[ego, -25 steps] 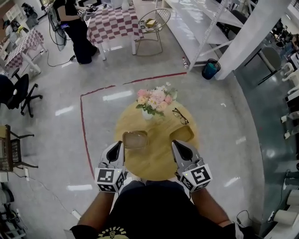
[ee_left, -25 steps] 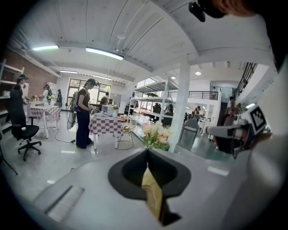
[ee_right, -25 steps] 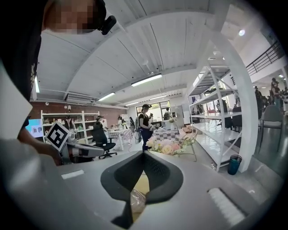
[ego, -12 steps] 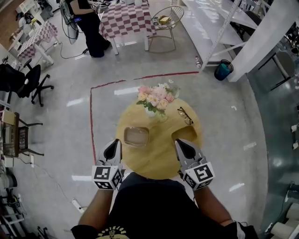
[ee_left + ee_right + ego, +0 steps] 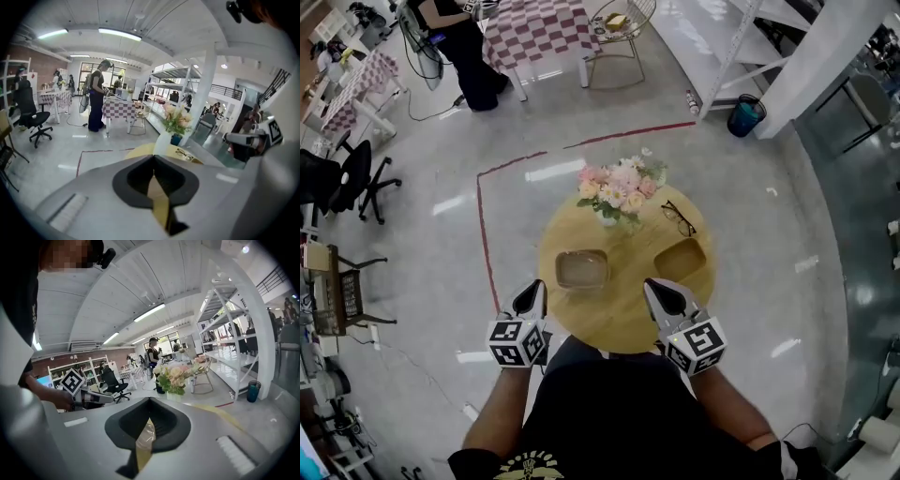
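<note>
Item: round wooden table (image 5: pixel 619 319), floor-standing, bordered left and far by a red tape line (image 5: pixel 484 234).

Containers:
- clear tub (image 5: pixel 581 269), square, left of centre; nothing can be made out inside it.
- amber tray (image 5: pixel 681 260), shallow, right of centre near the rim; contents indistinct.
- vase (image 5: pixel 607 218) at the far side, holding pink and cream flowers (image 5: pixel 619 185); spectacles (image 5: pixel 679 217) lie just beside it.

Tools:
- left gripper (image 5: pixel 536 285), jaws clenched together on nothing, at the near-left rim, close to the tub.
- right gripper (image 5: pixel 650 285), jaws likewise pressed closed and empty, over the near-right edge, short of the tray.

Clearance: bare wood lies between tub, tray and near rim.
</note>
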A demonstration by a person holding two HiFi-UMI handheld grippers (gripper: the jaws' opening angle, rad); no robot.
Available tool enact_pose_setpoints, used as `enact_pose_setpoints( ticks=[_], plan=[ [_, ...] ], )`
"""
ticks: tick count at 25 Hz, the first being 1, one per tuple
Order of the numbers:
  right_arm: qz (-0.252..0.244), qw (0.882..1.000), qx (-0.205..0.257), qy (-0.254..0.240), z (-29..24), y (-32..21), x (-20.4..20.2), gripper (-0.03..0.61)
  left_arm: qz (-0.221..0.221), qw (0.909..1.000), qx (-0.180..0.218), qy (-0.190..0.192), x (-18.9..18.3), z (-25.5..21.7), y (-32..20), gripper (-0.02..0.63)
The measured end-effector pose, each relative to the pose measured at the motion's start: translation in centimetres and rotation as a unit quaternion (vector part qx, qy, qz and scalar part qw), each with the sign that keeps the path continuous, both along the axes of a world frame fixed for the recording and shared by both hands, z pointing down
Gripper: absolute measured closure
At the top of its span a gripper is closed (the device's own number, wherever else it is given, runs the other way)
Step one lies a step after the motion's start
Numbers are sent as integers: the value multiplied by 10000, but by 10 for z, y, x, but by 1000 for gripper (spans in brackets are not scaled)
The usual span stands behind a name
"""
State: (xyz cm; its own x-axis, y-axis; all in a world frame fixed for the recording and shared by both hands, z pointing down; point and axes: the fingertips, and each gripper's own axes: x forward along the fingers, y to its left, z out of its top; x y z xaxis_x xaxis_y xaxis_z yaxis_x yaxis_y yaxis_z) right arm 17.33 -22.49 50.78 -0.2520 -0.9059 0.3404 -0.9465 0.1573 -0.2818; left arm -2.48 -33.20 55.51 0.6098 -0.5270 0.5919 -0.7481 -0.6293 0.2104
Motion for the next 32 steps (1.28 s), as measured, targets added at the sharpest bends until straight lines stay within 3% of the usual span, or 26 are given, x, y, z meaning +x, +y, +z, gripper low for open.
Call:
enact_pose_setpoints(
  ticks=[5, 10, 15, 20, 27, 29, 32],
  plan=[
    [559, 9889, -706, -1179, 48, -17, -21, 580, 315, 9973, -612, -268, -15, 53, -25, 611],
    [871, 9813, -1278, -1143, 92, -34, -40, 580, 734, 9909, -993, -542, -21, 97, -50, 611],
    [1109, 9743, -1582, -1157, 130, -43, -53, 580, 1183, 9847, -1105, -646, -15, 132, -64, 611],
    [1437, 9574, -1994, -1518, 182, -41, -54, 578, 1426, 9769, -1400, -760, -15, 169, -72, 611],
    [1510, 9401, -2536, -1703, 236, -33, -64, 522, 1742, 9639, -1755, -985, -12, 205, -73, 609],
    [1443, 9330, -2720, -1864, 249, -29, -72, 503, 1821, 9591, -1949, -951, -10, 212, -69, 553],
    [1457, 9218, -2932, -2078, 267, -22, -79, 483, 1824, 9536, -2249, -826, -8, 223, -65, 541]
  ],
)
